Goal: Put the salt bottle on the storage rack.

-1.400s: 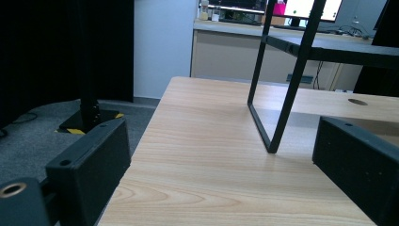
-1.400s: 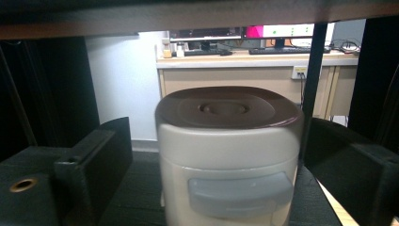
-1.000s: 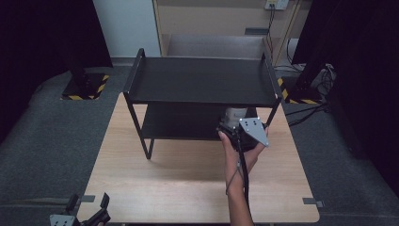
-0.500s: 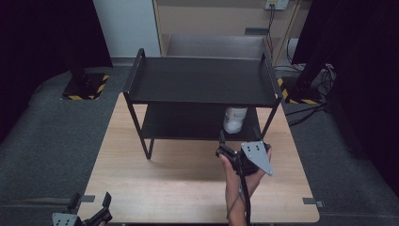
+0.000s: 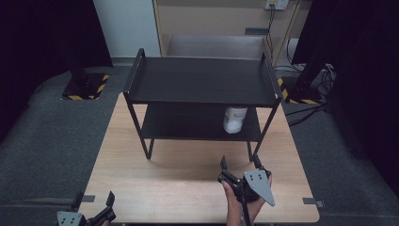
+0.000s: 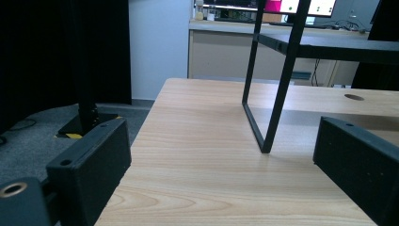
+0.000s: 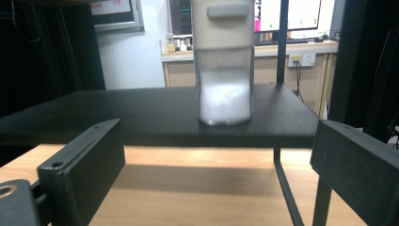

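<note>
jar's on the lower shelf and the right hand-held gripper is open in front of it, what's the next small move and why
Probably draw the right hand-held gripper a little nearer the person and rest it. The jar stands upright on the lower shelf, the jaws are open and apart from it, so nothing is left to hold.

Little legible text is seen. Red digits, apparently "119", are made out on a white framed wall sign point(image 7: 115, 10) at 11 o'clock in the right gripper view. Monitor screen contents are too blurred to be read.
</note>
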`<state>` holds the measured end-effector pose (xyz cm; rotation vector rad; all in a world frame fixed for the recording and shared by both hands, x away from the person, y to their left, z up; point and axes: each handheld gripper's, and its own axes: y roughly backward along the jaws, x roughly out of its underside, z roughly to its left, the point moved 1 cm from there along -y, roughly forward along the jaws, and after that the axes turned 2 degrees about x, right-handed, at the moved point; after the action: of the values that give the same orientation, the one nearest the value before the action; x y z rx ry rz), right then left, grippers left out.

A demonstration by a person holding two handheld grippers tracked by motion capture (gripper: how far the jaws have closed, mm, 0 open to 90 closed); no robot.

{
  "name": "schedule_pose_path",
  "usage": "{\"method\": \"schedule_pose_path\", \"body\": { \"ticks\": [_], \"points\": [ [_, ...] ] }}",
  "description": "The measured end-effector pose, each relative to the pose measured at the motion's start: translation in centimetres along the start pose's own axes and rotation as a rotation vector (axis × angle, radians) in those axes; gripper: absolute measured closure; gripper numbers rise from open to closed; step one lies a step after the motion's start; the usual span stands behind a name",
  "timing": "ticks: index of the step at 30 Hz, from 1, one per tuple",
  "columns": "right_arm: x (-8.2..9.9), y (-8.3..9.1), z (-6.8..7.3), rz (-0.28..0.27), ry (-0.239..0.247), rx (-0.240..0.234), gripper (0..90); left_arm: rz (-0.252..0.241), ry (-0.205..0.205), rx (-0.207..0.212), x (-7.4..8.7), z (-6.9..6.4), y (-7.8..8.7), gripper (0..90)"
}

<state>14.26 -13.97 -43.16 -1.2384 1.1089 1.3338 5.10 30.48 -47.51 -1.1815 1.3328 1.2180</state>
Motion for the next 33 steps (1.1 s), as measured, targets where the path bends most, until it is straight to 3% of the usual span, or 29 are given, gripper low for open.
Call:
{"method": "schedule_pose_path", "body": {
  "ticks": [8,20,27,33],
  "points": [
    [3.4,2.2,-1.3,0.017,-0.006,-0.022,4.2,0.005,-0.021,0.013,0.0,-0.5,-0.5,3.1],
    [5.3,4.1,-3.8,0.016,0.010,-0.007,4.4,0.027,-0.036,0.017,-0.1,-0.5,-1.4,3.1],
    [6.8,4.8,-5.3,-0.002,-0.038,0.025,4.8,0.034,-0.042,0.022,-0.2,-0.5,-1.8,3.2],
    [6.9,5.1,-6.0,0.008,-0.034,0.027,4.9,0.034,-0.045,0.013,-0.2,-0.4,-2.0,3.2]
  ]
}}
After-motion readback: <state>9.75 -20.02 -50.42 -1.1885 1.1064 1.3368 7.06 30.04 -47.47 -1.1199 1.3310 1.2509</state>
